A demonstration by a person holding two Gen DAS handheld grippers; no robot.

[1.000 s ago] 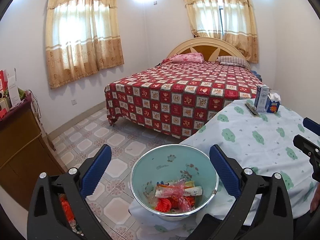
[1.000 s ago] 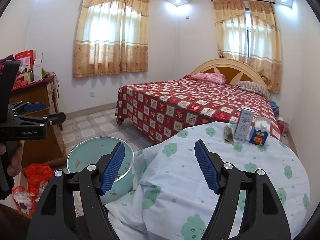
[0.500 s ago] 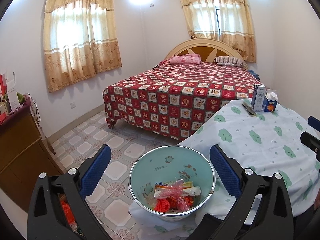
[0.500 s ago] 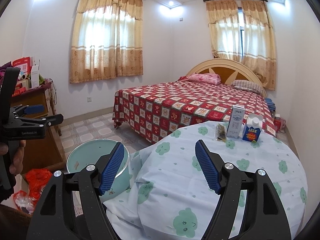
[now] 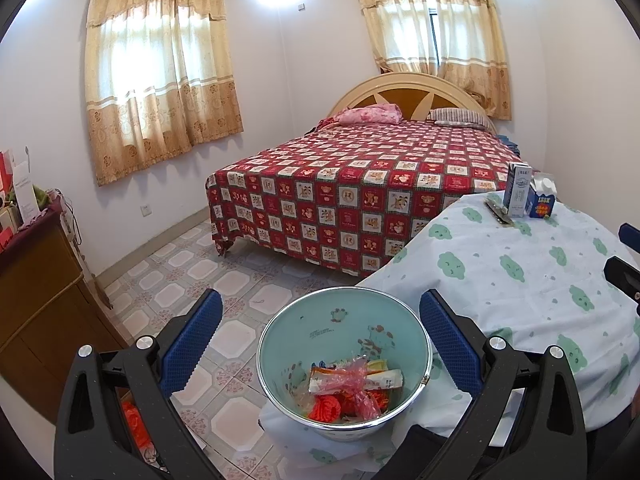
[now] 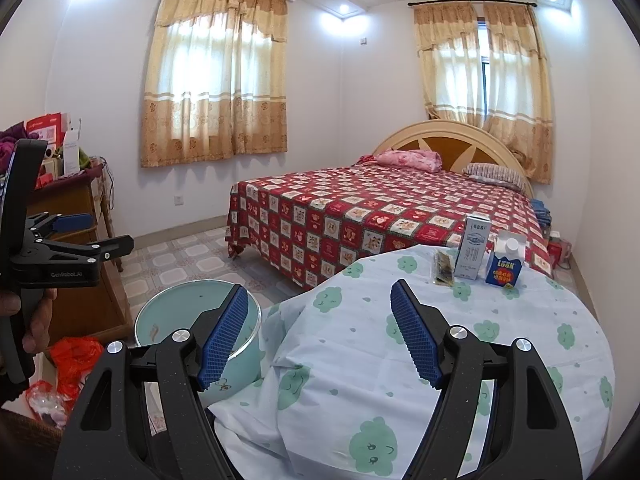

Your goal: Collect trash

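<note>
A teal bin [image 5: 344, 324] stands on the floor beside the round table [image 5: 520, 276]; it also shows in the right wrist view [image 6: 176, 312]. It holds wrappers, pink plastic and red scraps [image 5: 348, 388]. At the table's far edge stand a tall white carton [image 6: 473, 249], a small blue carton [image 6: 505, 268] and a flat dark wrapper [image 6: 443, 268]. My left gripper [image 5: 320, 336] is open and empty above the bin. My right gripper [image 6: 320, 332] is open and empty over the near table edge.
A bed with a red checked cover [image 5: 360, 184] fills the far side. A wooden cabinet [image 5: 36, 292] with boxes stands at left. Red plastic bags [image 6: 76, 356] lie on the floor by it. The floor [image 5: 224, 284] is tiled.
Both views have shifted slightly. The cartons now sit a little lower in the frames. Both grippers stay open and empty.
</note>
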